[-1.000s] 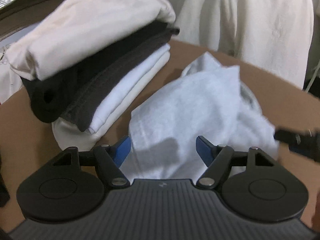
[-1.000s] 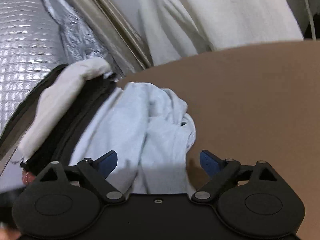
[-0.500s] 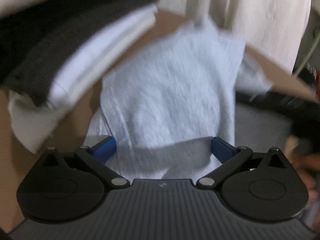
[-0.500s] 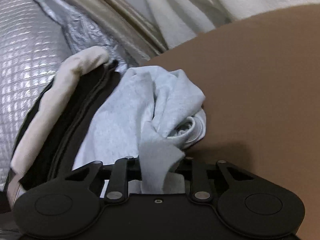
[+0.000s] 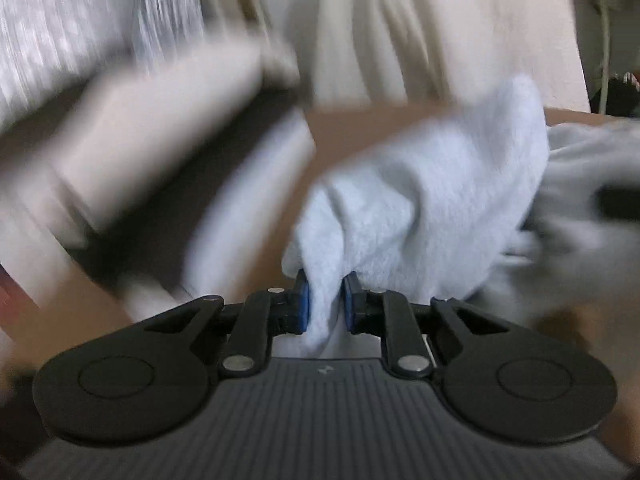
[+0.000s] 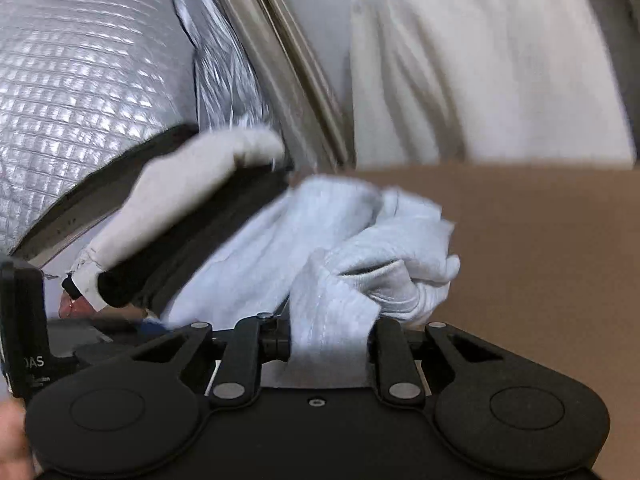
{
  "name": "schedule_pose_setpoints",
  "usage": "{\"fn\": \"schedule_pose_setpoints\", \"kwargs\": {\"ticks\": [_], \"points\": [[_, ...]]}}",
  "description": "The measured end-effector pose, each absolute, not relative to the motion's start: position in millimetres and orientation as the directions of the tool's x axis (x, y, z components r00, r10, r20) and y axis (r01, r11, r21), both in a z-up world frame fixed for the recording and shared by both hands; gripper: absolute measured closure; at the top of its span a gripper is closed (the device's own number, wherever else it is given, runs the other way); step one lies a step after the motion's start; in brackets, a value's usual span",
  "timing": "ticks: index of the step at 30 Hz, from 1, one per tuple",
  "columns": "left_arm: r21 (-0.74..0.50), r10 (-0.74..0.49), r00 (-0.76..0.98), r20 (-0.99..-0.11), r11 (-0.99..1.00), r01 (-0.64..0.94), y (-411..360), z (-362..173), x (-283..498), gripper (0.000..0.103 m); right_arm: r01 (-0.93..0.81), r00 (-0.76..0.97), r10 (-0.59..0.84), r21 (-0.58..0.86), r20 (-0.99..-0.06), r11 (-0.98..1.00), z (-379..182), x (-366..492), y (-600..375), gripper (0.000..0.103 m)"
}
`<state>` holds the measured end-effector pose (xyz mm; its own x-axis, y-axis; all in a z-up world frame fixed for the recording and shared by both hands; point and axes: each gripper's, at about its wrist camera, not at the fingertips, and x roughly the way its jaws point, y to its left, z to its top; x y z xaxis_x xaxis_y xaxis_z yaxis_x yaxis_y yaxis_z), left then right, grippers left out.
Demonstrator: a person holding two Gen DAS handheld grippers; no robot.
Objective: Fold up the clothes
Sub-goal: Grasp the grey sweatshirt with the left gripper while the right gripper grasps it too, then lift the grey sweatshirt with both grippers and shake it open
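Note:
A crumpled light blue-grey garment [image 5: 420, 200] lies bunched on the brown table [image 5: 352, 128]. My left gripper [image 5: 324, 300] is shut on a fold of it at its near edge. In the right wrist view the same garment [image 6: 360, 240] is bunched in front of my right gripper [image 6: 330, 340], which is shut on another fold of it. The cloth hides the right fingertips. The left wrist view is motion-blurred.
A stack of folded clothes, cream on top of black and white layers [image 6: 180, 200], sits at the left, touching the garment, and shows blurred in the left wrist view [image 5: 160, 152]. Silver quilted material [image 6: 80, 100] and hanging cream cloth [image 6: 480, 80] stand behind. Brown table surface [image 6: 540, 260] extends right.
Both grippers were open a second ago. The right closed on the garment first, then the left closed on it. The garment is now more bunched and lifted.

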<state>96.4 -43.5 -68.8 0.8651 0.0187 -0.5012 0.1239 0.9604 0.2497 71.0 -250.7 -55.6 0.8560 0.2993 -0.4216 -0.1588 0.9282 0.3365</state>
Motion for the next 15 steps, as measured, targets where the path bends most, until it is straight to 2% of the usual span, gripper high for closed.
{"fn": "schedule_pose_setpoints", "kwargs": {"ticks": [5, 10, 12, 15], "points": [[0.218, -0.102, 0.938, -0.331, 0.959, 0.181, -65.9, -5.5, 44.5, 0.088, -0.022, 0.914, 0.143, 0.306, -0.379, 0.952, -39.5, 33.5, -310.9, 0.081], [0.167, -0.169, 0.951, -0.259, 0.962, 0.216, -99.2, 37.5, 35.6, 0.088, 0.119, 0.944, -0.019, 0.283, -0.330, 0.952, -23.3, -4.0, -371.1, 0.081], [0.133, -0.212, 0.937, -0.278, 0.957, 0.257, -106.2, 45.7, 43.1, 0.088, 0.175, 0.947, -0.085, 0.276, -0.309, 0.945, -16.9, -18.9, -395.2, 0.081], [0.027, -0.299, 0.867, -0.398, 0.941, 0.337, -106.8, 35.4, 61.4, 0.087, 0.258, 0.944, -0.183, 0.268, -0.276, 0.928, -7.2, -41.4, -431.3, 0.081]]}}
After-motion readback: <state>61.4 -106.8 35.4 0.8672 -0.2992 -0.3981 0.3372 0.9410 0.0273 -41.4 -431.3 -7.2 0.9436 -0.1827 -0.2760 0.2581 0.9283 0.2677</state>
